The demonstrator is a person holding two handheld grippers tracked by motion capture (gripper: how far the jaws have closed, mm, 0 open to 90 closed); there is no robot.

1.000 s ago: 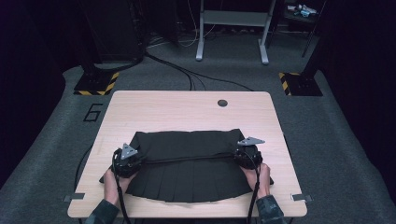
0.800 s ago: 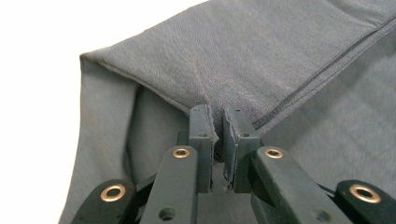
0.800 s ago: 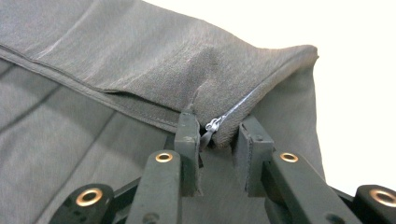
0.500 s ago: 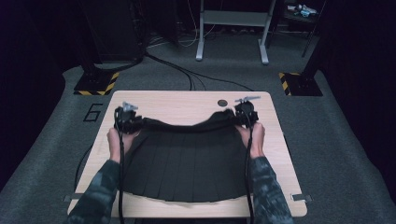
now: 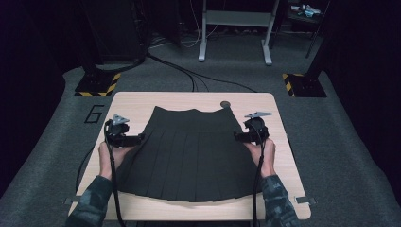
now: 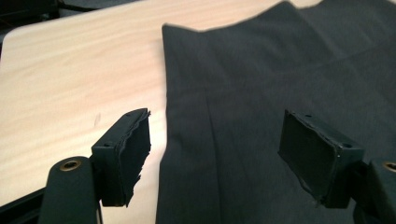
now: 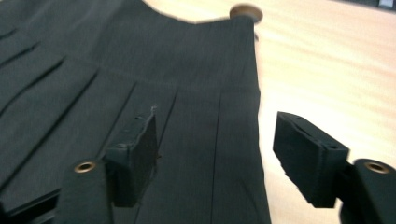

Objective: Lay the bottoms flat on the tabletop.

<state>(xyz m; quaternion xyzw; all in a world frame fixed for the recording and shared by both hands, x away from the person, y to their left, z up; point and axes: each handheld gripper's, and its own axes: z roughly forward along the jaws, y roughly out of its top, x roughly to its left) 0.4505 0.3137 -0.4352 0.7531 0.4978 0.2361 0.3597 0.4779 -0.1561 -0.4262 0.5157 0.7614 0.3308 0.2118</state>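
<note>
Grey carpet (image 5: 331, 142) covers the dim room, with black cables trailing toward a pale metal frame at the back. On it stands a light wooden rectangular table (image 5: 142, 101). Spread flat across the tabletop lies a black pleated fabric skirt (image 5: 189, 151), its narrow waistband toward the far edge and its wide hem toward the person's side. A small round dark grommet (image 5: 225, 104) sits in the tabletop just beyond the waistband's right corner. The left gripper (image 5: 140, 138) hovers at the skirt's left edge, its jaws having just been opening, now apart with nothing pinched. The right gripper (image 5: 237, 136) hovers at the skirt's right edge, its jaws likewise just opened, with cloth below and nothing gripped.
</note>
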